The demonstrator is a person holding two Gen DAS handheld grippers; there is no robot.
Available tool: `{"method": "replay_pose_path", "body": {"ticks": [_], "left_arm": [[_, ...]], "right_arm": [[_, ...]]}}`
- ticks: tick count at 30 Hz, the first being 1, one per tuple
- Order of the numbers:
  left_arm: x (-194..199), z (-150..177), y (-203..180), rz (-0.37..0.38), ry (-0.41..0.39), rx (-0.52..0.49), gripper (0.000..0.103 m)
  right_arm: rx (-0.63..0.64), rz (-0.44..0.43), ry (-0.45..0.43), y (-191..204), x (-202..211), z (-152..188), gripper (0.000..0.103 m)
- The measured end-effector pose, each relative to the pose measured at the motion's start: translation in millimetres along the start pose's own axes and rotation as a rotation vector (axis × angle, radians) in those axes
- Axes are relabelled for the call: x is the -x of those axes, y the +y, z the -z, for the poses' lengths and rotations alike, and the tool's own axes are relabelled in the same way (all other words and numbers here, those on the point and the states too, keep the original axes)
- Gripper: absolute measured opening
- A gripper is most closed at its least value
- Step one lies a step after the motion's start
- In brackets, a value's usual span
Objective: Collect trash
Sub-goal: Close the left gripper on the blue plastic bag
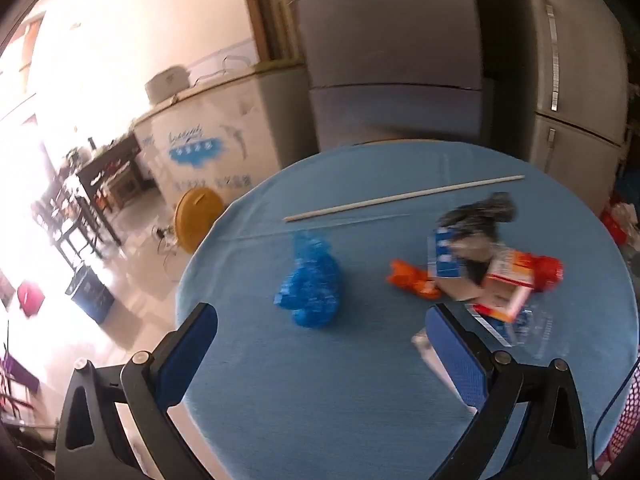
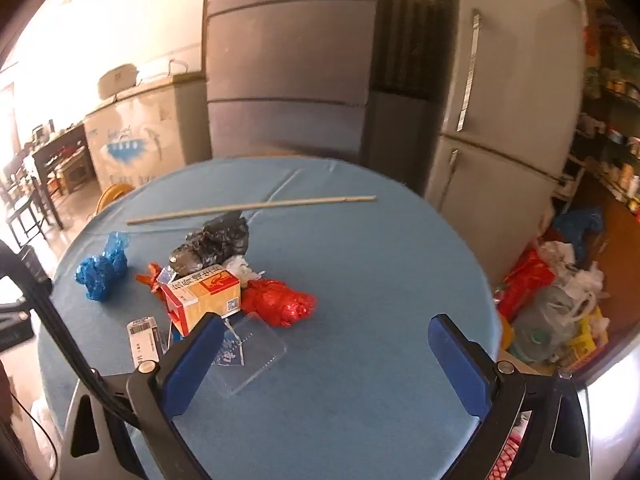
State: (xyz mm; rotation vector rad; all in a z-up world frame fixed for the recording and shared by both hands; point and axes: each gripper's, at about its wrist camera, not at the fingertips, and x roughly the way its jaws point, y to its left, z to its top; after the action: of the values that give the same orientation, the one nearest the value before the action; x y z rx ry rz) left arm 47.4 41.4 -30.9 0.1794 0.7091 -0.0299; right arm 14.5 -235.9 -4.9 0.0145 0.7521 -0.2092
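both grippers, left gripper (image 1: 320,326) and right gripper (image 2: 326,334), hover with jaws spread wide, empty. trash sits mid table (image 2: 360,272): blue bag (image 1: 310,286) apart, carton (image 2: 206,294), red wrapper (image 2: 280,300), black bag (image 2: 216,244) piled. risk: clear plastic sheet (image 2: 252,354) slips, pile scatters. long stick (image 2: 252,208) lies behind.
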Motion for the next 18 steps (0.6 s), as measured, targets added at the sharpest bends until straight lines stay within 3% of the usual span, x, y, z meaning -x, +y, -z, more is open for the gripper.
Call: {"method": "replay_pose_path", "body": {"ticks": [4,9,13,18], "left_arm": [[-18.0,-9.5,29.1,0.01,0.011,0.019,0.103],[-47.0,-25.5,57.4,0.071,0.05,0.075,0.103],[-75.5,-32.2,64.2,0.097,0.109,0.109,0.103],[-113.6,-36.1,54.4,0.15,0.198,0.125,0.103]], "right_arm": [[0.003,-0.083,0.058,-1.2,-35.5,-4.7,0.103],[-0.025,-0.141,0.115,-5.9,-67.5,-7.5,0.092],[-0.045,-0.161,0.148,-9.3,-74.9,-13.0,0.089],[-0.083,-0.226,0.162,-20.3,-93.9,-18.3,0.076]]}}
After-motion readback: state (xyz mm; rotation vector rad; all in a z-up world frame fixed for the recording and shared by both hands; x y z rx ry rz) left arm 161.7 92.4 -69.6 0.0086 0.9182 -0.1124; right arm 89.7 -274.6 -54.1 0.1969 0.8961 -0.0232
